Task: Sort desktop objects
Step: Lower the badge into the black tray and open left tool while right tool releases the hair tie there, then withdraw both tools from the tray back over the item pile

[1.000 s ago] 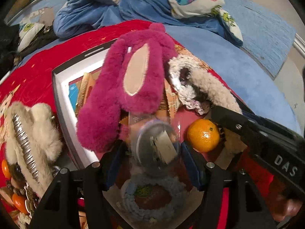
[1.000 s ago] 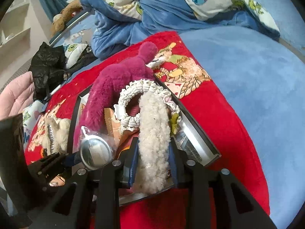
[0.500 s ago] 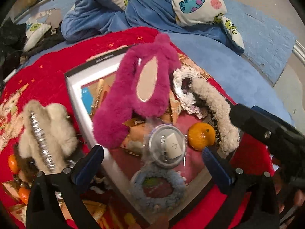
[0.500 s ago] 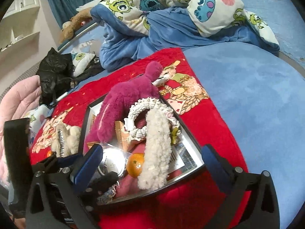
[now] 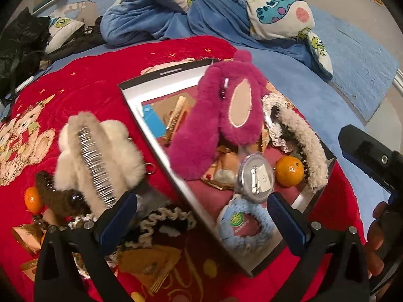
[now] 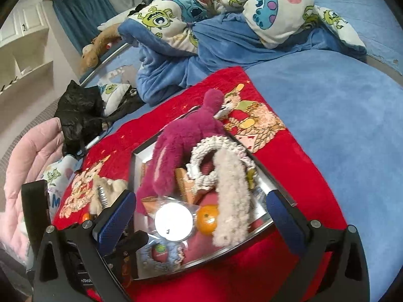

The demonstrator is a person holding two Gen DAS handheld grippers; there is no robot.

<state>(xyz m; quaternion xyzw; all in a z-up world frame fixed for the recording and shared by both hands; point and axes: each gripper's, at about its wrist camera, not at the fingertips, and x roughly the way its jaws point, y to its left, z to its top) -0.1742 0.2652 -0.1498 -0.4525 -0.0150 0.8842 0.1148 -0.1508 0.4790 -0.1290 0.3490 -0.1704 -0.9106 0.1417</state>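
Observation:
A shiny tray lies on a red blanket. In it lie a magenta plush slipper, a round silver badge in clear wrap, an orange, a cream fluffy hair clip, a white crochet scrunchie and a blue scrunchie. My left gripper is open and empty above the tray's near edge. My right gripper is open and empty above the tray, over the badge, orange and cream clip.
Left of the tray lie a beige fluffy clip with a rhinestone strip, a brown clip, a small orange, scrunchies and gold wrappers. A blue bedspread and a cartoon-print quilt lie beyond. A black bag sits far left.
Both grippers have opened and drawn back and up. The left let go of the wrapped badge, the right let go of the cream fluffy clip; both now lie in the tray.

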